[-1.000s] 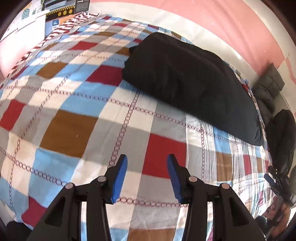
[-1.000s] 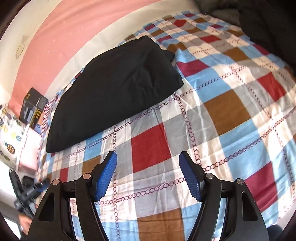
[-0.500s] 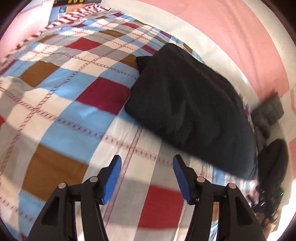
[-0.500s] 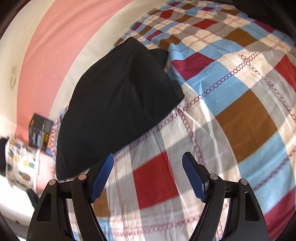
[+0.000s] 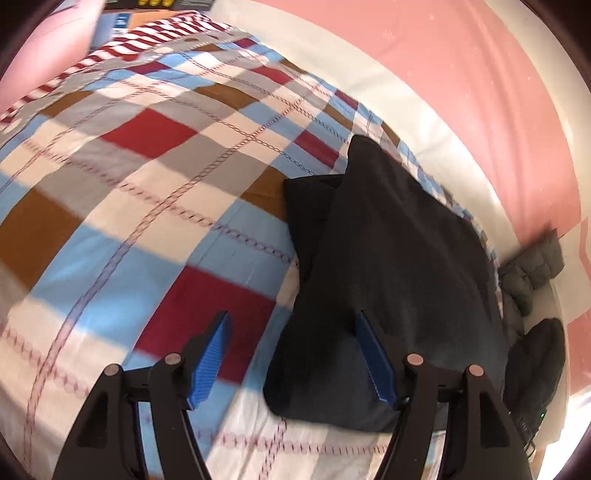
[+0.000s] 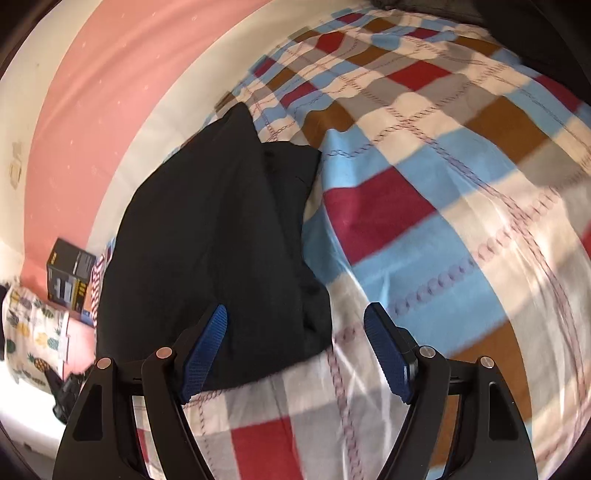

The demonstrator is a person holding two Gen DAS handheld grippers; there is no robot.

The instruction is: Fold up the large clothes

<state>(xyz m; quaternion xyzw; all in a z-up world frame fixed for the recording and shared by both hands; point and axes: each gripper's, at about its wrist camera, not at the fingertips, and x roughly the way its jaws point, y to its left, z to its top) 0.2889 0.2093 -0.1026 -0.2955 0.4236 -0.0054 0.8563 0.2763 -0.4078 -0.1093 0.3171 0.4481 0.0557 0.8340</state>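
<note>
Where black garment (image 5: 399, 266) lies, checked bedspread (image 5: 147, 184) meets pink wall (image 5: 480, 92); both hand-held grippers wide, empty.

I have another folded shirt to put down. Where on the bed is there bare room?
The checked bedspread lies bare from the black garment toward the striped end near the boxes. In the right wrist view it is also bare beyond the garment's edge. Crowded: the wall side, where the garment runs along the bed edge, and the dark clothes pile past it.
</note>
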